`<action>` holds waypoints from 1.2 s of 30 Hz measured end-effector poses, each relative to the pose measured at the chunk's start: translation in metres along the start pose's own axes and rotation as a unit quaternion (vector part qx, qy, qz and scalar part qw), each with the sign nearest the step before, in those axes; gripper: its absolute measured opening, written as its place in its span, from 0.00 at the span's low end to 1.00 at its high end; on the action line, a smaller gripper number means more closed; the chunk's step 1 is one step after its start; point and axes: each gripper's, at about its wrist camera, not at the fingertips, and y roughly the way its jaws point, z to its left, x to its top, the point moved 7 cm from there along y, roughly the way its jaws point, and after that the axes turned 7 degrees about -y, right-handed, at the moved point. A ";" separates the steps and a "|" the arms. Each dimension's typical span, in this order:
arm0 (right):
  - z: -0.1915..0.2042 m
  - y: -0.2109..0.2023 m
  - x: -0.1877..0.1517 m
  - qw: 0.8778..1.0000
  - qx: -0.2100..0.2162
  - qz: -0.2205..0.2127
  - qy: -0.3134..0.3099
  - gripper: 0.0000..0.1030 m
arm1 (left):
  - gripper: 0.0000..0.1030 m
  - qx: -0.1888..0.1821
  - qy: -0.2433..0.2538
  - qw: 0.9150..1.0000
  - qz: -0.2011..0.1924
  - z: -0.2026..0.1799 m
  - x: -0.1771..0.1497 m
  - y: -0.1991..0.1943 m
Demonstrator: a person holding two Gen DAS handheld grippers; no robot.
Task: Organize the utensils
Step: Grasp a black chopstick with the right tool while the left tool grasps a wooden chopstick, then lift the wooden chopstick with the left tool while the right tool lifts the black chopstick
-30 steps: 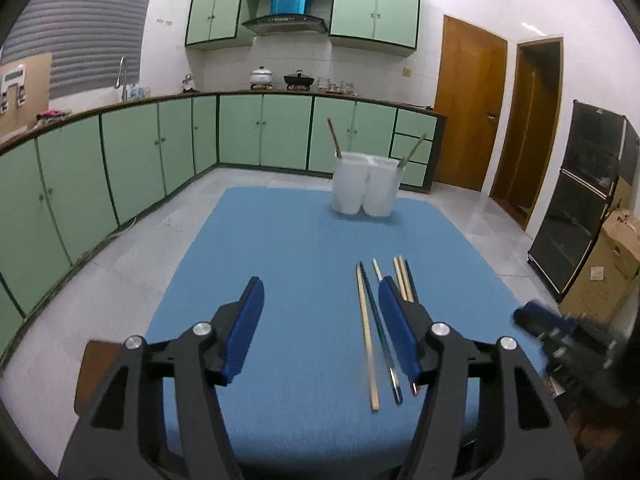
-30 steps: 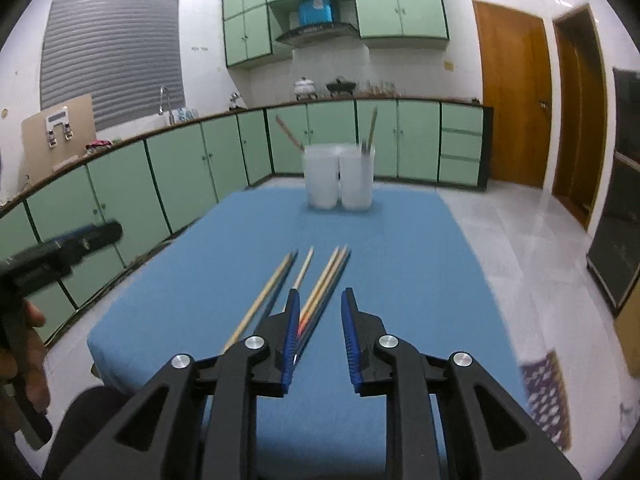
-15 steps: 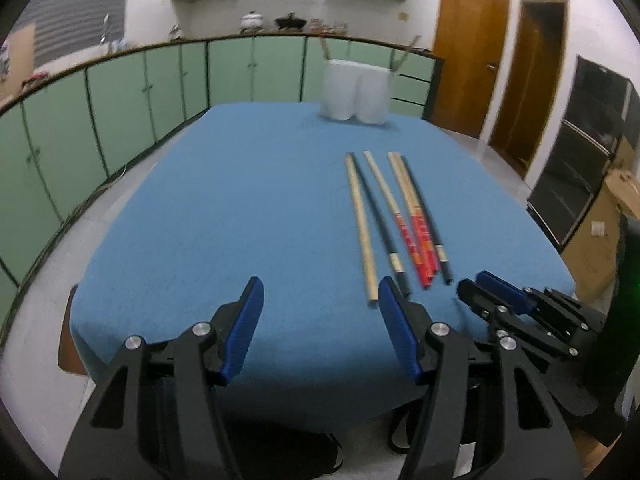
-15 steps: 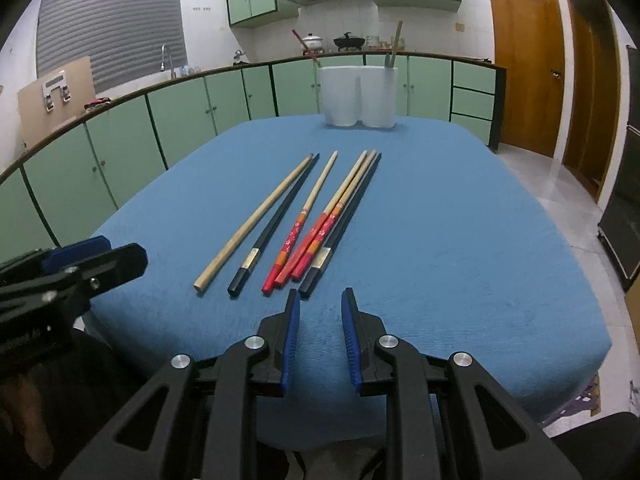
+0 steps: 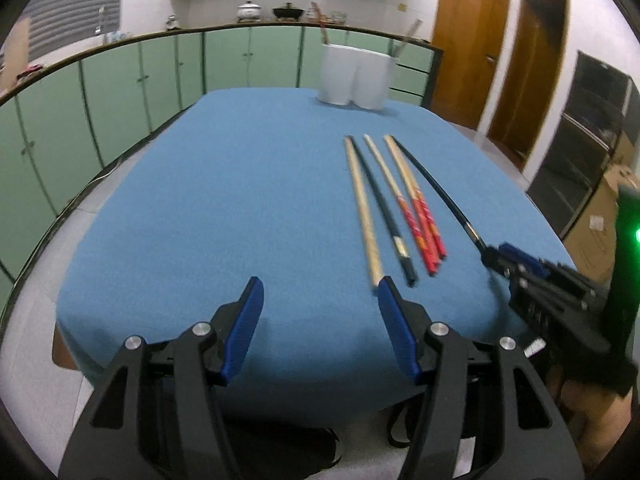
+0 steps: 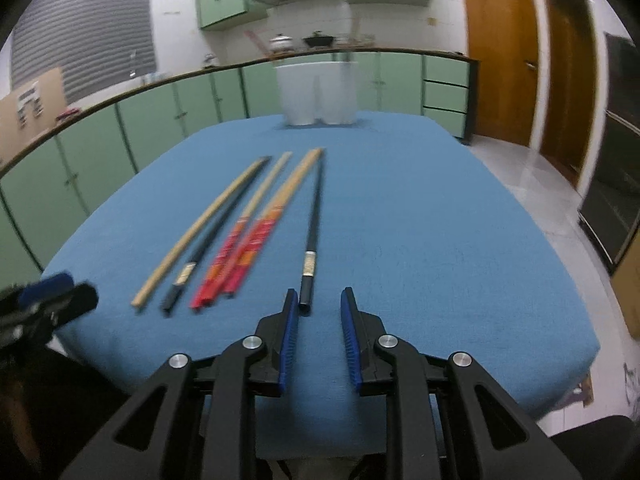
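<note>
Several chopsticks lie lengthwise on the blue table: a pale wooden one, a black one, red-handled ones and a separate black chopstick to the right. My right gripper is open, its blue pads either side of that black chopstick's near end, which lies by the left pad. It shows in the left wrist view at that end. My left gripper is wide open and empty at the near table edge. White twin holder cups stand at the far edge with utensils in them.
Green kitchen cabinets run along the left and back. Wooden doors and a dark cabinet are to the right. A cardboard box sits on the floor at right.
The right gripper has opened wider and come forward over the table to the rightmost black chopstick's end, which now lies apart from the red ones. Both cameras drew nearer the table.
</note>
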 end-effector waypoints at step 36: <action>0.007 0.001 -0.006 0.999 0.000 -0.017 -0.036 0.13 | 0.06 -0.010 0.015 1.000 0.010 -0.028 -0.001 0.037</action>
